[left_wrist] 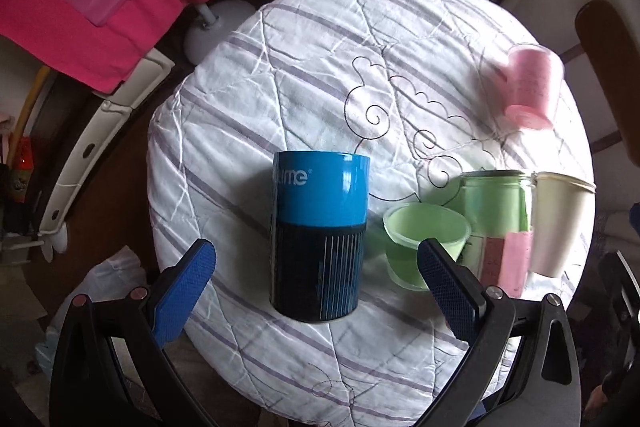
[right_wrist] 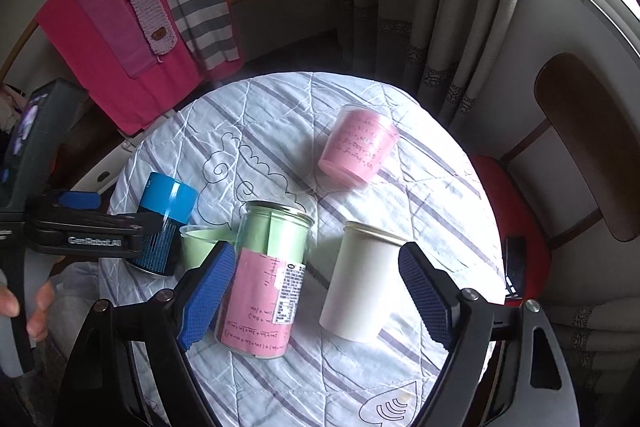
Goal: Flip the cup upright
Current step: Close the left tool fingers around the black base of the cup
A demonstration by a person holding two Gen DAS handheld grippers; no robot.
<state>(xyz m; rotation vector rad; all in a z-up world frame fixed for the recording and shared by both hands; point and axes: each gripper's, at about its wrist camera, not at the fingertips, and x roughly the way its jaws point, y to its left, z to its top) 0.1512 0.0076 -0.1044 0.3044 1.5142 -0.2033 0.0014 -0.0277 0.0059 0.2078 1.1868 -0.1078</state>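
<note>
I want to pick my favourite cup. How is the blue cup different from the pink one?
The blue cup is tall, bright blue on one half and dark with thin stripes on the other; the pink cup is shorter and pink all over, with small writing on it. The blue cup sits right in front of the open left claw; the pink cup is far across the table, alone. Both look closed end up, so upside down.

On the round table [right_wrist: 400, 379], a tall can [left_wrist: 320, 235] stands leftmost, a small bowl [left_wrist: 424, 239] just right of it, then a jar [right_wrist: 268, 279] and a cup [right_wrist: 360, 279]; another cup [right_wrist: 358, 151] sits behind them, well apart.
</note>
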